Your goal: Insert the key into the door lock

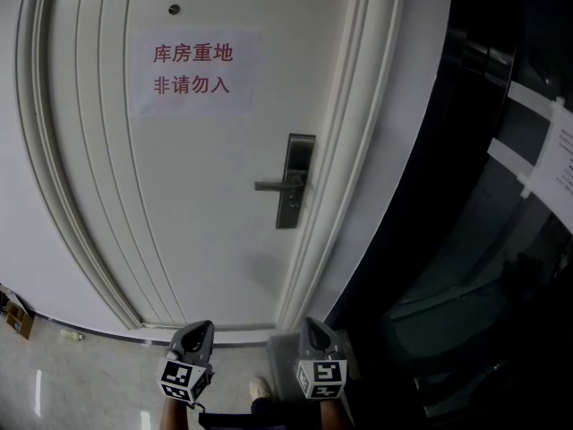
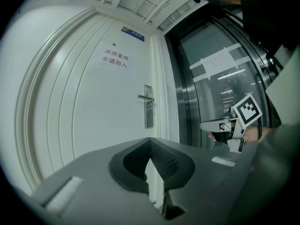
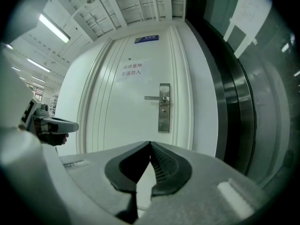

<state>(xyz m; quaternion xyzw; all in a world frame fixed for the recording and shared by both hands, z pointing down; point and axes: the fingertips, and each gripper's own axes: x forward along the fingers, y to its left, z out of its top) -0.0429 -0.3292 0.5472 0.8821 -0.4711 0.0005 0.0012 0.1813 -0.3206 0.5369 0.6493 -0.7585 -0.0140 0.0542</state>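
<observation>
A steel lock plate (image 1: 295, 182) with a lever handle (image 1: 271, 185) sits on the right side of a shut white door (image 1: 179, 195). Both grippers hang low in front of the door, well short of it. My left gripper (image 1: 201, 326) has its jaws together, as the left gripper view (image 2: 150, 140) shows. My right gripper (image 1: 309, 322) is shut too, its tips meeting (image 3: 150, 143) below the lock plate (image 3: 164, 108). No key shows between either pair of jaws. Each gripper appears at the edge of the other's view: the right gripper (image 2: 206, 124), the left gripper (image 3: 70, 124).
A paper sign with red characters (image 1: 192, 70) is stuck on the door under a peephole (image 1: 174, 10). Dark glass panels (image 1: 501, 240) with taped paper (image 1: 546, 150) stand to the right. A shoe (image 1: 260, 387) shows below, and a small box (image 1: 18, 316) lies at the left.
</observation>
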